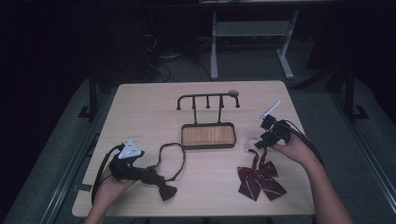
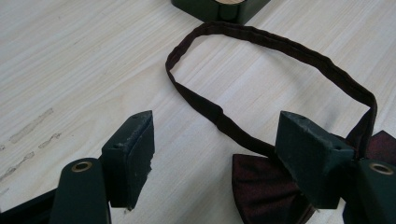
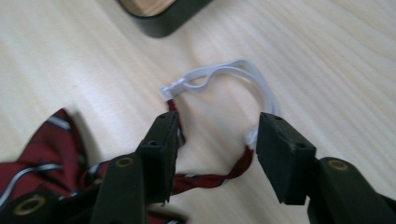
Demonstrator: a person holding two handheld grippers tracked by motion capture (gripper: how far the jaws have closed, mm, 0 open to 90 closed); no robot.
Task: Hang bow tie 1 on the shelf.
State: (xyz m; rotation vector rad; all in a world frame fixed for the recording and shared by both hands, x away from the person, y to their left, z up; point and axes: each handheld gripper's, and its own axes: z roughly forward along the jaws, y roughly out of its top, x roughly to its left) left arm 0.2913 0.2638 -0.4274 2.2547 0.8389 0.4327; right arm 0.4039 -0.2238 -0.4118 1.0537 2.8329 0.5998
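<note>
No writing or labels can be read on anything. The dark bow tie of matte maroon cloth lies at the desk's near left, its narrow band looped toward the rack. The left tongs stand released over it. The striped bow, red with pale lines and a white elastic loop, lies near right; the right tongs stand released astride its twisted strap. The rack is dark metal with a wood-grain tray.
</note>
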